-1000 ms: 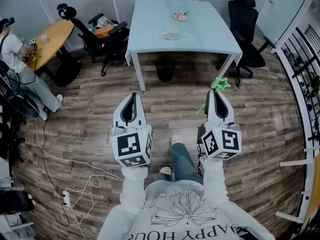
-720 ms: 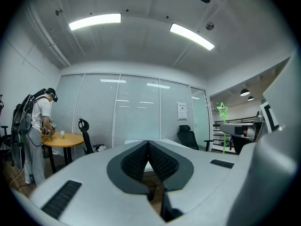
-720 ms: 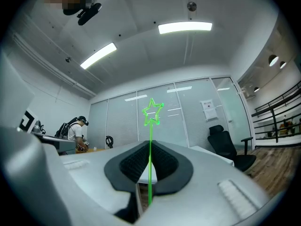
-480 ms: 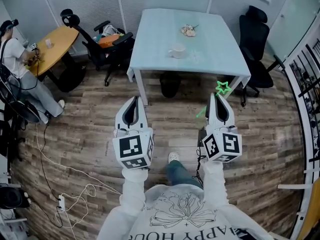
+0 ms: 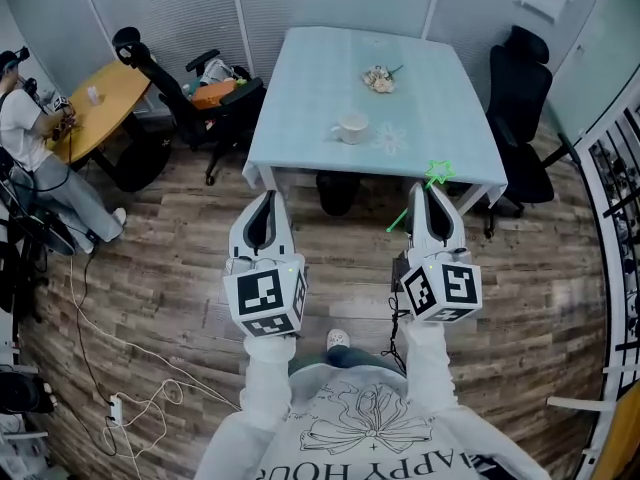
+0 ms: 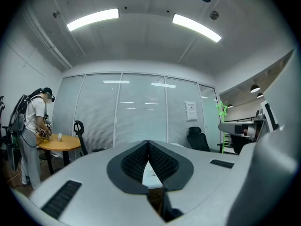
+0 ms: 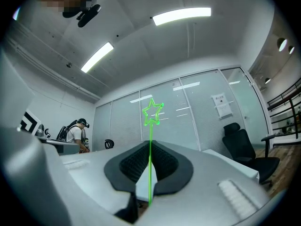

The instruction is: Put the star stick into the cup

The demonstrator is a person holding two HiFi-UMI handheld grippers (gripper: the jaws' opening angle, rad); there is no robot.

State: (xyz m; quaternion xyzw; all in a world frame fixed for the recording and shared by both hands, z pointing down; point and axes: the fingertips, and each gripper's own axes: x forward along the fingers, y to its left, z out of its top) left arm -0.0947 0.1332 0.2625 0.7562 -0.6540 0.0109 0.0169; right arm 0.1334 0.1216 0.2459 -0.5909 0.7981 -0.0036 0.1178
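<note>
Pinches the stick [image 7: 151, 126] in the right gripper [image 7: 150, 144], with jaws pressed onto the thin green shaft, the star well above the tips and the lower end running down between the pads. Points that gripper toward the table [image 5: 310, 78] in the head view, with the star showing against the table's near edge and the shaft's tail slanting out low to the left of the jaws. Carries the stick in the air, well apart from the cup [image 5: 350, 127]. Shows the cup upright on the table, nearer the front edge than the back, with a small pale clump [image 5: 379, 79] farther back and to the right. Holds the left gripper [image 6: 148, 143] beside the right, well apart from it, with jaws pressed together on nothing. Hangs both grippers over the wood floor [image 5: 180, 258], short of the table. Takes in, around the table, a black chair [image 5: 525, 78] at the right, a second chair [image 5: 185, 93] at the left with an orange thing [image 5: 210, 66] on its seat, and a dark bin [image 5: 335, 190] underneath. Places a round desk [image 5: 100, 93] at far left with a person [image 5: 25, 133] at it, and a white cable [image 5: 140, 368] loose on the floor at lower left. Catches the star also in the left gripper view, off to the right.
</note>
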